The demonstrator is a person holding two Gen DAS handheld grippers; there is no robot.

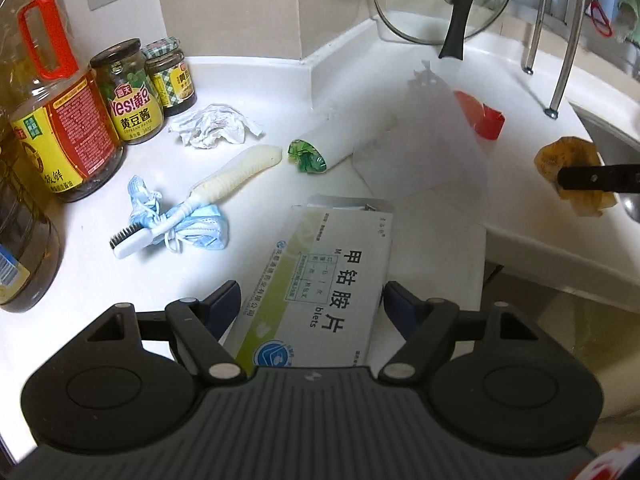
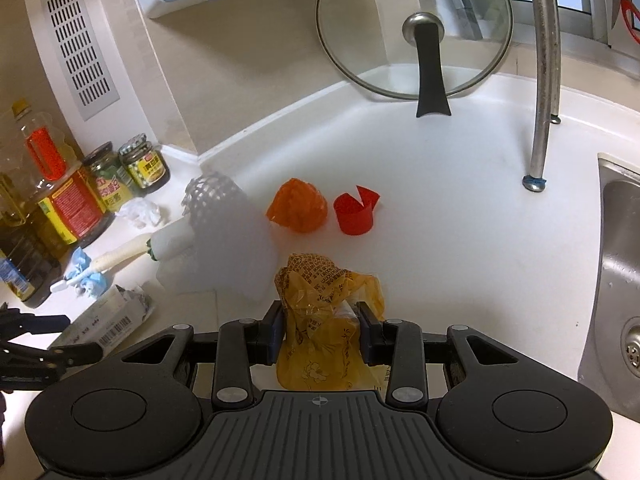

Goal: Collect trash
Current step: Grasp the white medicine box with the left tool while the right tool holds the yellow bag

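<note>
My left gripper [image 1: 312,300] is shut on a white and green medicine box [image 1: 320,276] and holds it over the counter's front edge. My right gripper [image 2: 322,320] is shut on a crumpled yellow wrapper [image 2: 320,316]; the wrapper also shows in the left wrist view [image 1: 568,160]. On the white counter [image 2: 460,220] lie a crumpled tissue [image 1: 216,124], a blue face mask [image 1: 200,228] under a white brush [image 1: 224,188], a white foam net sleeve [image 1: 424,136], an orange plastic piece [image 2: 298,204] and a red curled strip [image 2: 354,212].
Oil bottles [image 1: 52,112] and sauce jars [image 1: 132,92] stand at the left wall. A glass pot lid [image 2: 416,28] leans at the back. A metal tap pipe [image 2: 542,80] and the steel sink [image 2: 616,260] are at the right.
</note>
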